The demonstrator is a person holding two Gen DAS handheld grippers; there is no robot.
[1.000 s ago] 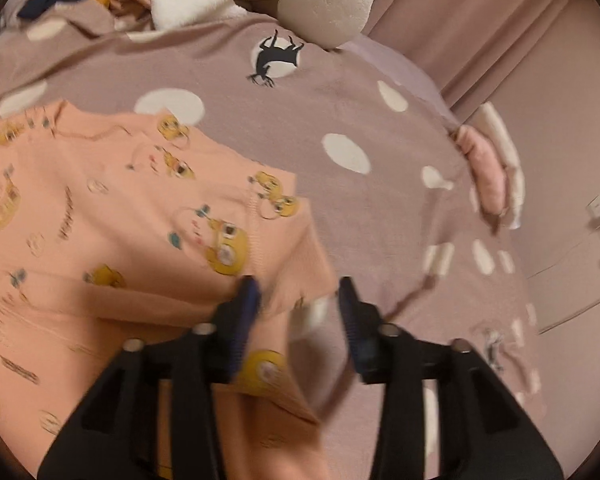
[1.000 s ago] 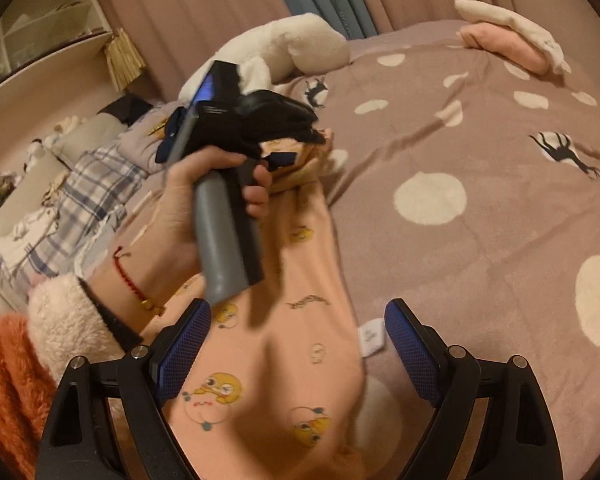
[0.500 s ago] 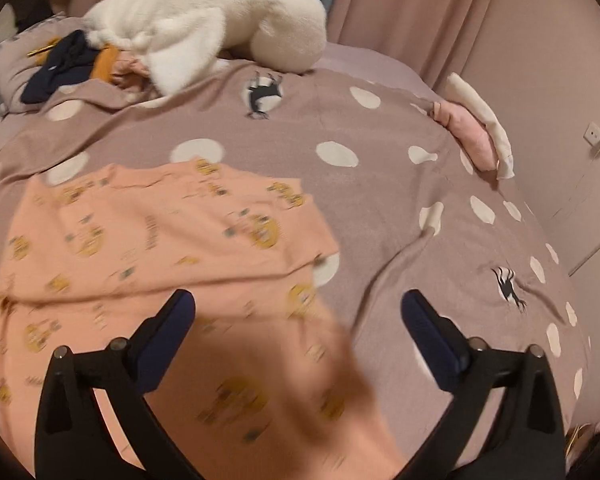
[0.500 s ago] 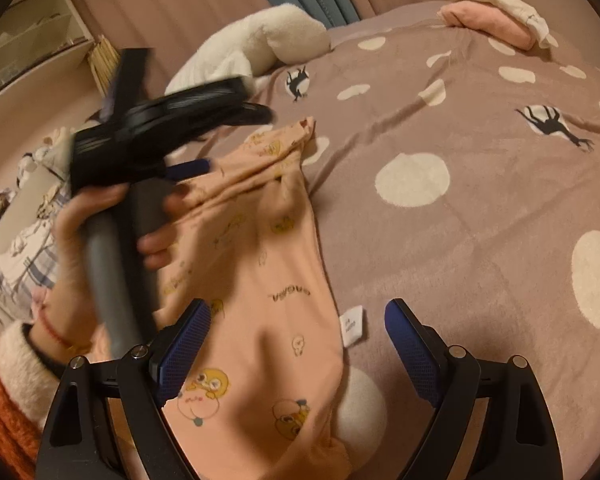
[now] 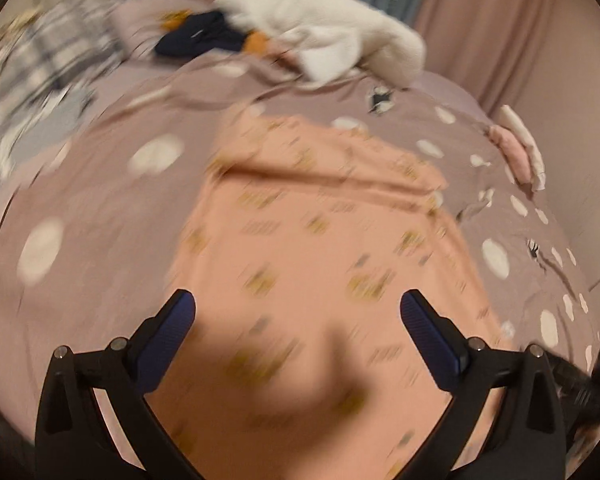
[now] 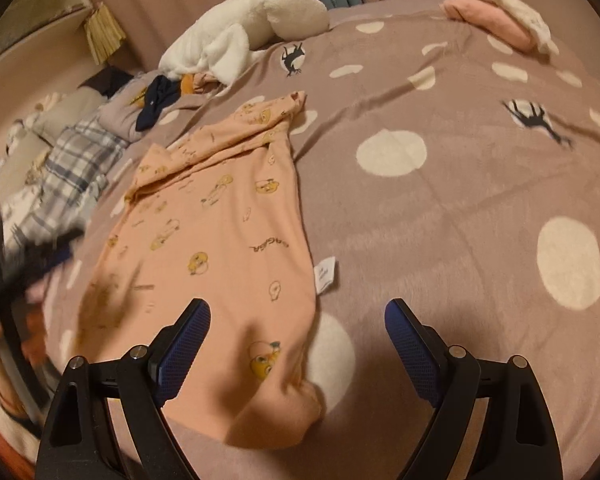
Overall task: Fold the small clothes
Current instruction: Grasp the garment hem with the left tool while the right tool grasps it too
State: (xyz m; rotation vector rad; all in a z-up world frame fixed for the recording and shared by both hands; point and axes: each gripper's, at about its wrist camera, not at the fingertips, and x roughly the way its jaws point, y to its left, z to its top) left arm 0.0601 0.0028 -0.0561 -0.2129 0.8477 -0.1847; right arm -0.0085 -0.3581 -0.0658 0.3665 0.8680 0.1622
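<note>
My left gripper (image 5: 298,320) hangs above the peach cotton garment printed with yellow cartoon chicks (image 6: 220,240); its jaws stand spread as wide as they go, nothing between the blue ribbed pads (image 5: 168,328), and the view from it is smeared with motion blur. My right gripper (image 6: 298,332) hovers over the near hem of the same garment, jaws likewise wide apart and holding nothing; its left pad (image 6: 184,344) is over the peach cloth, its right pad (image 6: 408,344) over bare bedding. The garment lies flat on the mauve fleece bedspread with cream dots (image 6: 460,208), its far portion folded over in a creased band, a white care label (image 6: 326,274) sticking out from its right edge. Beyond it lie a white plush heap (image 6: 244,28), a dark navy cloth (image 6: 158,100) and a grey plaid fabric (image 6: 76,152). A folded pink-and-cream pile (image 6: 496,12) rests at the far right of the bed. Pink curtains (image 5: 500,20) hang behind.
</note>
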